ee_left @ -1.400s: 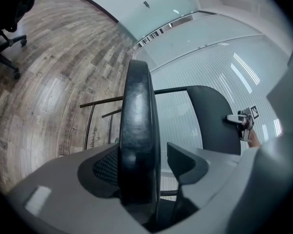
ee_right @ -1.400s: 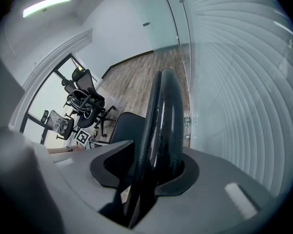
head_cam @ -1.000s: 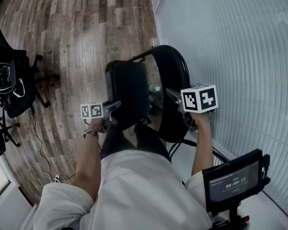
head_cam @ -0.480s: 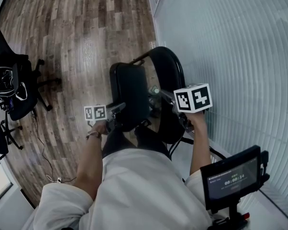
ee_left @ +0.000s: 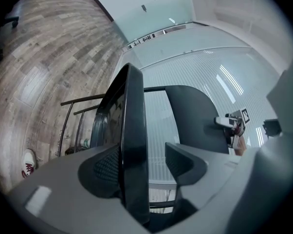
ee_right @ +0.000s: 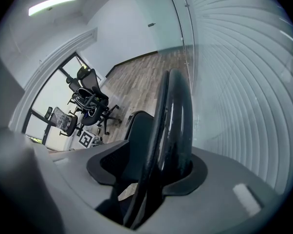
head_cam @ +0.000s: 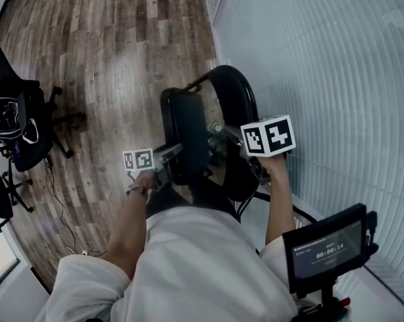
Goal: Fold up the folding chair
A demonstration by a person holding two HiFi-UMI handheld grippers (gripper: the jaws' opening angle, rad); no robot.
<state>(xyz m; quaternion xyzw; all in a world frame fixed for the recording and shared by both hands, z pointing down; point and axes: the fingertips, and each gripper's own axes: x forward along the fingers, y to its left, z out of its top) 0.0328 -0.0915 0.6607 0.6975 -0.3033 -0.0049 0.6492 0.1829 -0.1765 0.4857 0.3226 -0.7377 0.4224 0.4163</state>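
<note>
1. The chair (head_cam: pixel 188 129) stands at the centre of the head view, beside the wall (head_cam: pixel 336 79) at right. Its seat (ee_left: pixel 135 145) is tipped up steeply towards the backrest (head_cam: pixel 237 102).
2. The right gripper (ee_right: pixel 154 165) straddles the backrest's rim with its jaws spread wide. The pad at frame right lies against the rim, and a gap shows at the other pad.
3. The left gripper (ee_left: pixel 146 164) has the seat's edge between its closing jaws. The pad at frame left touches the edge, and the other stands clear.
</note>
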